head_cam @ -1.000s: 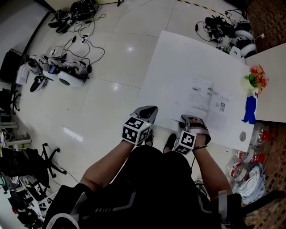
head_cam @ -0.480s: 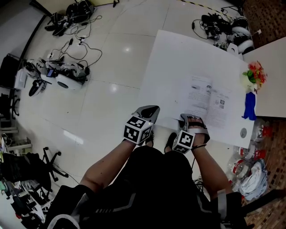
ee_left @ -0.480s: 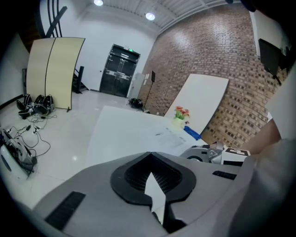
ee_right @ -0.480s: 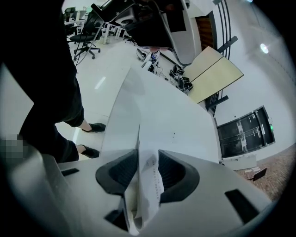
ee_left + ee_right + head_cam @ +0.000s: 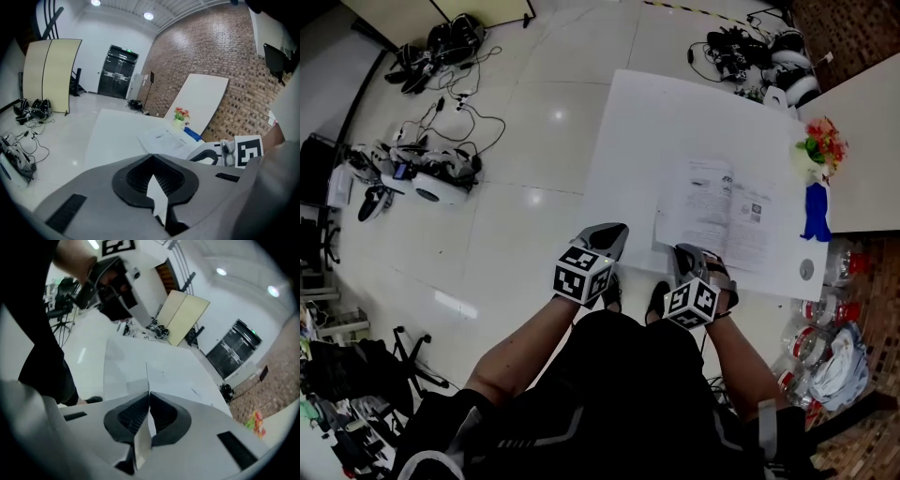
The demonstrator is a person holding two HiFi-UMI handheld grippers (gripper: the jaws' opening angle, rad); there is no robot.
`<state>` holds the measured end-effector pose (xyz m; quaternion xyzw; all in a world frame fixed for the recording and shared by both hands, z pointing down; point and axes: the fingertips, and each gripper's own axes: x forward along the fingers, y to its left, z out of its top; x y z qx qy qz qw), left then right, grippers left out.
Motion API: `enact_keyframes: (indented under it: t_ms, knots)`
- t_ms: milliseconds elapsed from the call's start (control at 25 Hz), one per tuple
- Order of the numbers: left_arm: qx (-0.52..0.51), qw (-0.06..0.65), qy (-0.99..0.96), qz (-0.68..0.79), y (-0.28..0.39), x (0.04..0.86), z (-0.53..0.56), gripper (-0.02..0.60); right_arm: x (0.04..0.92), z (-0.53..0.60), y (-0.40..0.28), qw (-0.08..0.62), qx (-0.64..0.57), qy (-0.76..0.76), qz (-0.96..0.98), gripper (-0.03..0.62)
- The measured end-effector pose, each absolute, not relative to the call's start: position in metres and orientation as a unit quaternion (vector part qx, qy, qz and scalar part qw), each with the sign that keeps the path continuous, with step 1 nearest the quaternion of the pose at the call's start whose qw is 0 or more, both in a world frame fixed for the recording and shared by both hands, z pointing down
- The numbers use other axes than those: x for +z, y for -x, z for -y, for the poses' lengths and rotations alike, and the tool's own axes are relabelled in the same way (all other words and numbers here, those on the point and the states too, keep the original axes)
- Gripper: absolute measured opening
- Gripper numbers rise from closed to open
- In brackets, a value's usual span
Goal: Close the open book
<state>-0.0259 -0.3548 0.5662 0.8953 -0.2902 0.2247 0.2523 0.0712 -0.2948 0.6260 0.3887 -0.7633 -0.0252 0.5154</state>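
The open book (image 5: 724, 210) lies flat on the white table (image 5: 647, 122), its printed pages facing up. My right gripper (image 5: 690, 257) is at the book's near edge. Its jaws have just been closing, and they are shut on a thin page edge (image 5: 146, 380) that stands edge-on between the pads. My left gripper (image 5: 613, 232) hovers shut by the table's near left edge, off the book, with nothing in it. In the left gripper view the book (image 5: 164, 139) lies ahead to the right, past the meeting jaw tips (image 5: 152, 157).
A vase of flowers (image 5: 817, 150) and a blue object (image 5: 814, 214) stand at the table's right end, beside a second table (image 5: 867, 159). A small round item (image 5: 806, 270) lies near the corner. Cables and gear (image 5: 422, 173) litter the floor at left, bottles (image 5: 825, 328) at right.
The right gripper's jaws went from wide open to shut on the book's near page edge, and the gripper rose and rolled a little. The left gripper stayed put.
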Motion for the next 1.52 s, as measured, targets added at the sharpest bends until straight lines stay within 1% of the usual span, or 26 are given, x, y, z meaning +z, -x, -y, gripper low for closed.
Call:
enact_keyframes:
  t_ms: [200, 280, 360, 560, 680, 840, 960, 1080, 1160, 1400, 1520]
  knots:
    - [0.223, 0.248, -0.903, 0.27, 0.006, 0.559, 0.356, 0.002, 0.572, 0.289, -0.106, 0.351, 0.082, -0.509, 0.782, 0.011]
    - [0.224, 0.247, -0.907, 0.257, -0.008, 0.558, 0.355, 0.002, 0.56, 0.283, -0.129, 0.278, 0.125, -0.56, 0.77, 0.011]
    - [0.225, 0.246, -0.912, 0.239, -0.026, 0.555, 0.352, 0.001, 0.55, 0.274, -0.156, 0.219, 0.159, -0.608, 0.746, 0.011]
    - [0.234, 0.233, -0.924, 0.195, -0.074, 0.55, 0.338, 0.002, 0.551, 0.242, -0.23, 0.113, 0.223, -0.693, 0.676, 0.011]
    - [0.242, 0.226, -0.927, 0.177, -0.097, 0.55, 0.331, 0.002, 0.572, 0.225, -0.269, 0.07, 0.274, -0.723, 0.631, 0.011]
    - [0.257, 0.228, -0.925, 0.163, -0.112, 0.553, 0.32, 0.002, 0.607, 0.208, -0.305, -0.013, 0.352, -0.746, 0.566, 0.011]
    - [0.261, 0.232, -0.924, 0.157, -0.115, 0.549, 0.314, 0.002, 0.626, 0.203, -0.32, -0.047, 0.378, -0.754, 0.536, 0.012]
    - [0.267, 0.221, -0.926, 0.151, -0.122, 0.548, 0.311, 0.002, 0.641, 0.2, -0.331, -0.087, 0.404, -0.748, 0.519, 0.013]
    - [0.274, 0.22, -0.924, 0.151, -0.124, 0.552, 0.31, 0.002, 0.653, 0.194, -0.333, -0.098, 0.429, -0.742, 0.506, 0.014]
    - [0.271, 0.227, -0.923, 0.152, -0.126, 0.553, 0.31, 0.002, 0.665, 0.176, -0.346, -0.074, 0.446, -0.755, 0.475, 0.014]
    - [0.245, 0.237, -0.926, 0.16, -0.126, 0.543, 0.318, 0.002, 0.636, 0.178, -0.353, -0.033, 0.41, -0.761, 0.502, 0.014]
